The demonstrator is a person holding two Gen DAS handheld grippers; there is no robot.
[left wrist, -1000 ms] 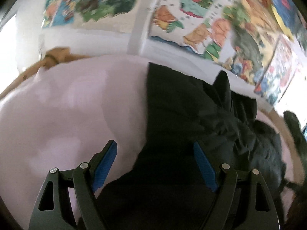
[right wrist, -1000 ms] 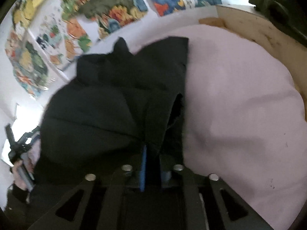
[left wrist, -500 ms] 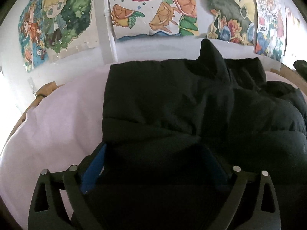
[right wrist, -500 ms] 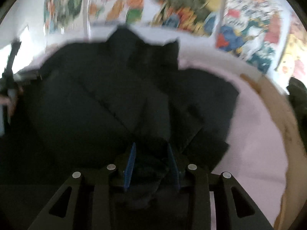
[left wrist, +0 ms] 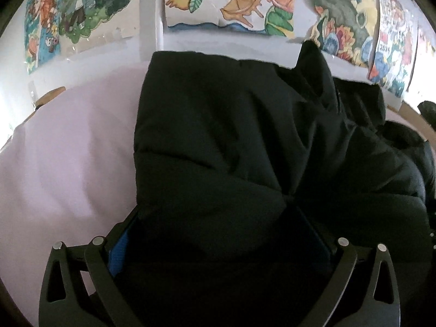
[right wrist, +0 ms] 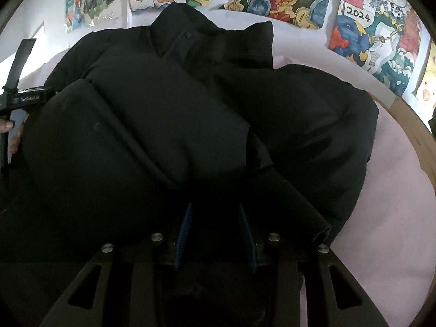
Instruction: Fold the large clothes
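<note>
Jacket (left wrist: 234, 141), black, padded, judged soft, bulky and springy: we take its hem, left gripper (left wrist: 218, 242) spread wide around it, right gripper (right wrist: 215, 234) part-closed on a fold.

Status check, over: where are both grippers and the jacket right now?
Left gripper open, straddling jacket bulk. Right gripper part closed around a jacket fold. Jacket bunched on pink sheet. Nothing in the way.
</note>
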